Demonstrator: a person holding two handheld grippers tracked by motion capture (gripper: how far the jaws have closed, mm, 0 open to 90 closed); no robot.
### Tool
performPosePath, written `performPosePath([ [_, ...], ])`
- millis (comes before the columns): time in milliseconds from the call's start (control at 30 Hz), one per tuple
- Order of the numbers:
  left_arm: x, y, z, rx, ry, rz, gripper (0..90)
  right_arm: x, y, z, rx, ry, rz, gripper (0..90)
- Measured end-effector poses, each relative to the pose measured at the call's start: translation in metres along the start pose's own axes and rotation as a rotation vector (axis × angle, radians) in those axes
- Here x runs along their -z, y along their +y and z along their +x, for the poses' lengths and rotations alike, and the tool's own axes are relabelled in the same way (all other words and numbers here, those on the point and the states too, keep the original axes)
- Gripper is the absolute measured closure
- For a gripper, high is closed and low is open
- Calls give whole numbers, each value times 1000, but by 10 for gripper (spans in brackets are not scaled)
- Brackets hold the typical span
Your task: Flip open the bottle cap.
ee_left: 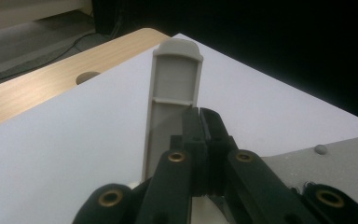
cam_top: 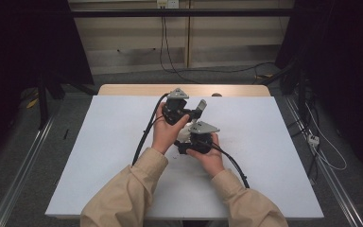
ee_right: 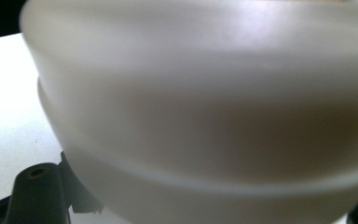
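White tabletop (cam_top: 99,156) — left gripper (ee_left: 204,122) fingers clamped on grey strip (ee_left: 175,93), right gripper (cam_top: 189,142) (fingers together) against translucent tub (ee_right: 205,107).

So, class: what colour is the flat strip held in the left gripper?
Grey; the strip shows best in the left gripper view.

I see beige sleeves on both arms, black tools each topped by a grey three-cornered plate, brass-ringed pivot holes in the links, black cables trailing.
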State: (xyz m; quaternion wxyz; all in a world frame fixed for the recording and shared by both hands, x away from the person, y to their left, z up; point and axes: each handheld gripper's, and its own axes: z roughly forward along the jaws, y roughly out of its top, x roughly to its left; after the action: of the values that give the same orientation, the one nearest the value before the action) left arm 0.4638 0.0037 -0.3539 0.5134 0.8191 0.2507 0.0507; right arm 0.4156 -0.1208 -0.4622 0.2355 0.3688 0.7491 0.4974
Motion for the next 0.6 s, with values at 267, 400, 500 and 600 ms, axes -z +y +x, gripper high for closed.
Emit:
performPosePath([
  [267,-1,1,1,-1,-6,8,900,0,0,0,0,0,1,187],
  [400,1,1,2,1,3,5,900,0,0,0,-1,1,0,187],
  [500,4,1,5,1,29,3,872,0,0,0,0,3,1,186],
  [600,3,0,7,2,30,11,874,0,0,0,7,0,3,186],
])
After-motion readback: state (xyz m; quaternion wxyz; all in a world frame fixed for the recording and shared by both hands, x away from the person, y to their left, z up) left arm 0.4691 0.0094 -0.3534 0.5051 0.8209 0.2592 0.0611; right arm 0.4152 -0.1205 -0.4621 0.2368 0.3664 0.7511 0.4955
